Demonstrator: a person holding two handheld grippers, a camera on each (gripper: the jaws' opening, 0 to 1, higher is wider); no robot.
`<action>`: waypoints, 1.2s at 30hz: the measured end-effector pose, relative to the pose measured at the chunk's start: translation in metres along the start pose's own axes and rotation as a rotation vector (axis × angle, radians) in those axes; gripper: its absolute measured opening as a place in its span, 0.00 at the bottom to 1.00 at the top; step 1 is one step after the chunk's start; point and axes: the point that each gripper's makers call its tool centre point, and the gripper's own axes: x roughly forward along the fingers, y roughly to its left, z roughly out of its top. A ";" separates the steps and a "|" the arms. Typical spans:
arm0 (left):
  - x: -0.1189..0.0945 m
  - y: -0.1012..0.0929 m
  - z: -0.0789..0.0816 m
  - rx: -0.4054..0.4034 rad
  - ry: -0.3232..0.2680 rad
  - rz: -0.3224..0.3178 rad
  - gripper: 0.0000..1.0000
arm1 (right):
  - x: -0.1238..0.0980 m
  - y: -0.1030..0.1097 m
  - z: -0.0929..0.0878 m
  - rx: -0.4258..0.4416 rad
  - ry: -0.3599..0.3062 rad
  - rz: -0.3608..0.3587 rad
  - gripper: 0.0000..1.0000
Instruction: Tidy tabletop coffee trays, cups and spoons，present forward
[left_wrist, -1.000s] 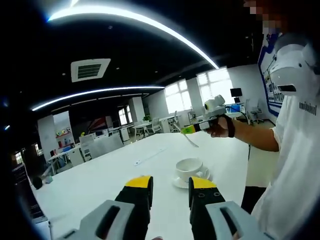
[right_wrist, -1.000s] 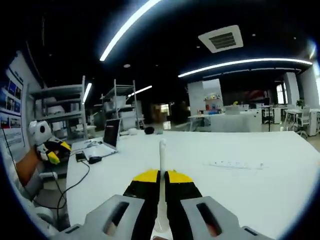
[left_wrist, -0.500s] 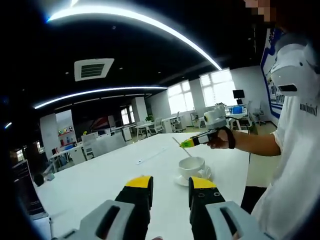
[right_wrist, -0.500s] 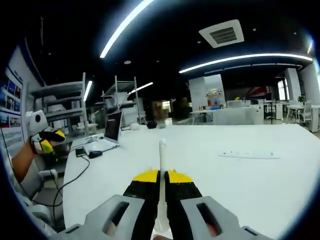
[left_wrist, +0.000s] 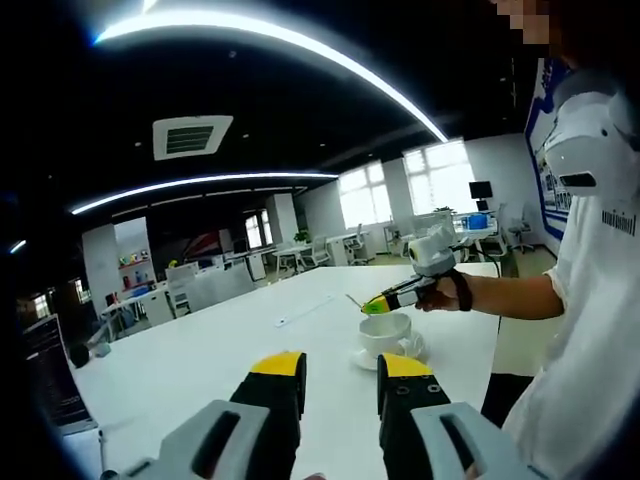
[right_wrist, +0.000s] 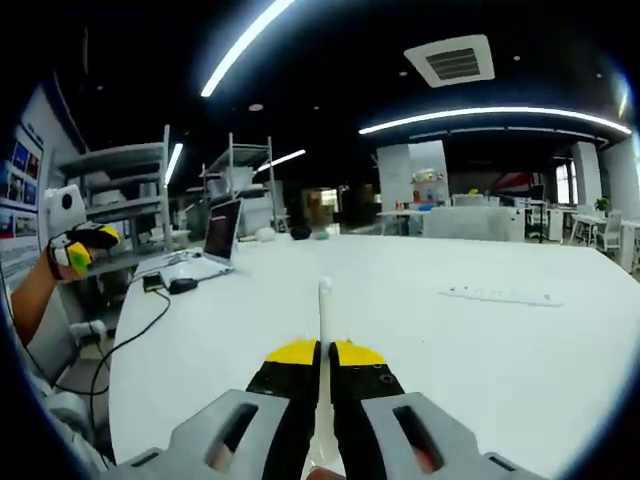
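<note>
Left gripper (left_wrist: 341, 372), black jaws with yellow tips, stands parted with nothing between them, held above the long white tabletop (left_wrist: 200, 350); ahead and a little to the right sits the white ceramic coffee cup (left_wrist: 385, 334) on its white round saucer (left_wrist: 364, 362), near the table edge by the person in a white shirt (left_wrist: 590, 330); right gripper (left_wrist: 372, 306) comes into the left gripper view from the right, held in the person's hand (left_wrist: 437, 292), its yellow tip just above the cup rim with the thin white spoon (left_wrist: 353, 299) sticking out past it.

In the right gripper view the right gripper (right_wrist: 324, 352) is clamped tight on the spoon (right_wrist: 323, 330), whose handle runs straight up between the yellow tips, end well above the table; the left gripper (right_wrist: 70, 240) shows at far left in the other hand; an open grey laptop (right_wrist: 210, 245) and black cable (right_wrist: 140, 325) lie at the table's left side; a flat white strip (right_wrist: 497, 295) lies on the right.
</note>
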 end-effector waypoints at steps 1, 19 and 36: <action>0.000 0.000 -0.001 0.002 0.003 0.000 0.30 | 0.000 0.000 -0.001 0.004 0.001 0.001 0.05; -0.001 -0.004 0.004 0.009 0.012 0.005 0.30 | 0.006 0.004 -0.017 -0.027 0.045 -0.012 0.05; -0.006 -0.004 0.007 0.013 0.014 0.012 0.30 | 0.013 0.004 -0.027 -0.101 0.087 -0.003 0.06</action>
